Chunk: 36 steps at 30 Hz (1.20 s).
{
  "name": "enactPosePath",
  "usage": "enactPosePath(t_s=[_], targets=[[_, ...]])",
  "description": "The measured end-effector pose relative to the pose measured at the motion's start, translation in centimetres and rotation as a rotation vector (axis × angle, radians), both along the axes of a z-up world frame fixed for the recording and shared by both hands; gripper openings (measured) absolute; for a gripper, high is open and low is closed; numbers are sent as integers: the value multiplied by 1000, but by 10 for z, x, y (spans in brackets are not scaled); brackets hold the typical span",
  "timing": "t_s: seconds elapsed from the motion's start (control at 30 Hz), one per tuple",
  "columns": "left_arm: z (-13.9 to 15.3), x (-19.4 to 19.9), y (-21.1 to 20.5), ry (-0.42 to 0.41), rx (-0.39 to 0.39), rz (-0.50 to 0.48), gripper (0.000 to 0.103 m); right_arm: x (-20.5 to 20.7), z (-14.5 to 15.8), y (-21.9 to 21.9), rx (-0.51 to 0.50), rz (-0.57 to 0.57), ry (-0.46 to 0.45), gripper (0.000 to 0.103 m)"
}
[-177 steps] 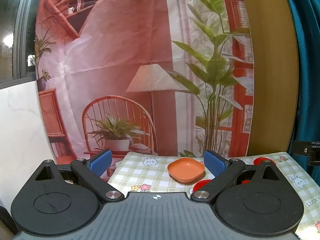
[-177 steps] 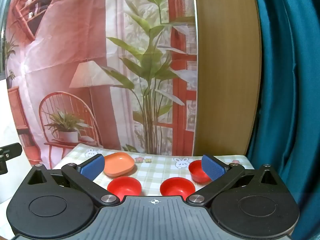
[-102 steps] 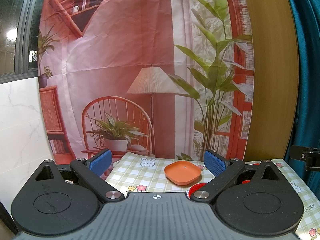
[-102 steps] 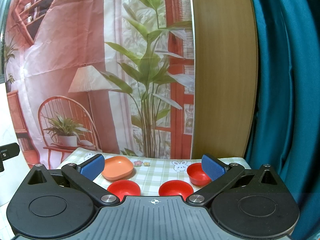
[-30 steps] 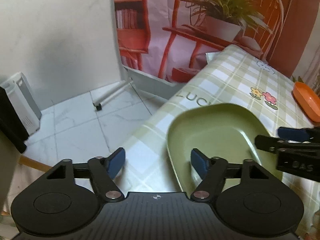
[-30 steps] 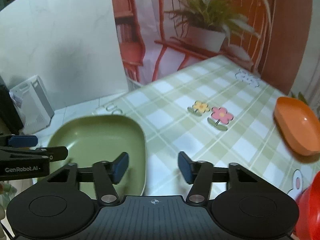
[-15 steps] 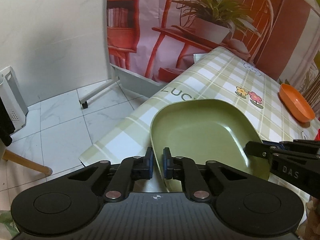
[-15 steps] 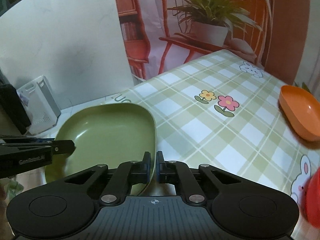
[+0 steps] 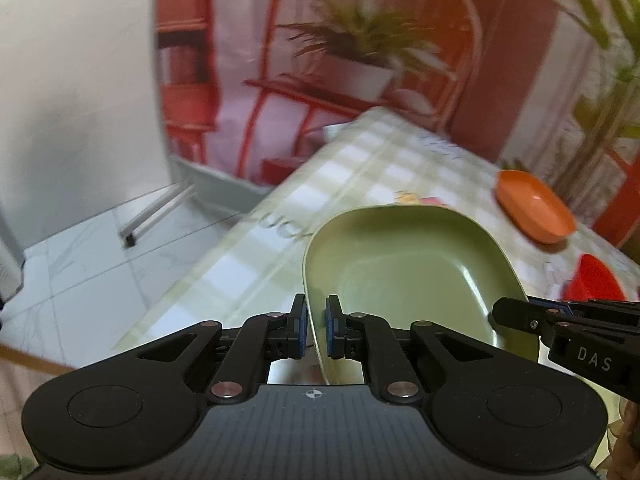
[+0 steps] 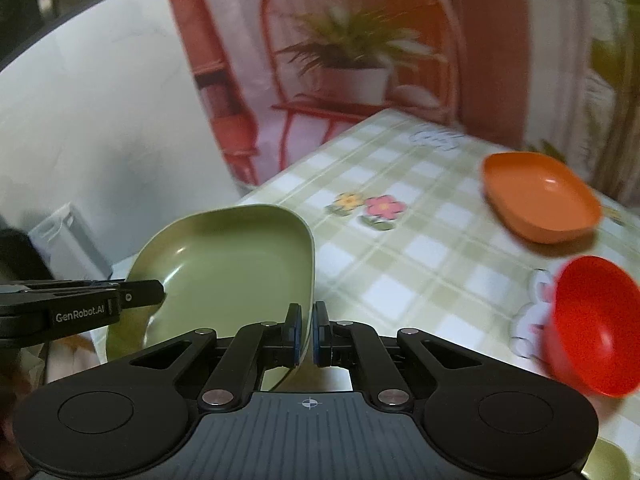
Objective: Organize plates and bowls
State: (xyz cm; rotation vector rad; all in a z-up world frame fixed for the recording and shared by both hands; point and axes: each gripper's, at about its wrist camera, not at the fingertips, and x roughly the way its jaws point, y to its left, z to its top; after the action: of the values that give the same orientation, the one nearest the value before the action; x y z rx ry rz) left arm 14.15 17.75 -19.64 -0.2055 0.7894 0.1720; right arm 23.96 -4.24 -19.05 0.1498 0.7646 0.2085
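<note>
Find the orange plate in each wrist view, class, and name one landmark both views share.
Left wrist view: the orange plate sits at upper right, on the checked tablecloth, beyond the green plate.
Right wrist view: the orange plate sits at upper right, above the red bowl.
Shared landmark: the green plate, pinched at its rim in both views.
</note>
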Motion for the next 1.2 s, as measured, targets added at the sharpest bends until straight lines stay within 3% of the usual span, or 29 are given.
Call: enactPosePath(t_s=[0.37, 0.6, 0.9, 1.2], targets=[[29, 14, -85, -75, 11, -246, 10, -63, 26, -84, 23, -201, -33, 6], [29, 11, -142, -81, -3, -394, 10, -116, 29, -132, 29, -320, -37, 7], [11, -4, -199, -17, -8, -533, 10, -170, 12, -168, 45, -413, -6, 7], [-7, -12, -215, 61, 21, -552, 10, -184, -18, -174, 106, -438, 65, 7]])
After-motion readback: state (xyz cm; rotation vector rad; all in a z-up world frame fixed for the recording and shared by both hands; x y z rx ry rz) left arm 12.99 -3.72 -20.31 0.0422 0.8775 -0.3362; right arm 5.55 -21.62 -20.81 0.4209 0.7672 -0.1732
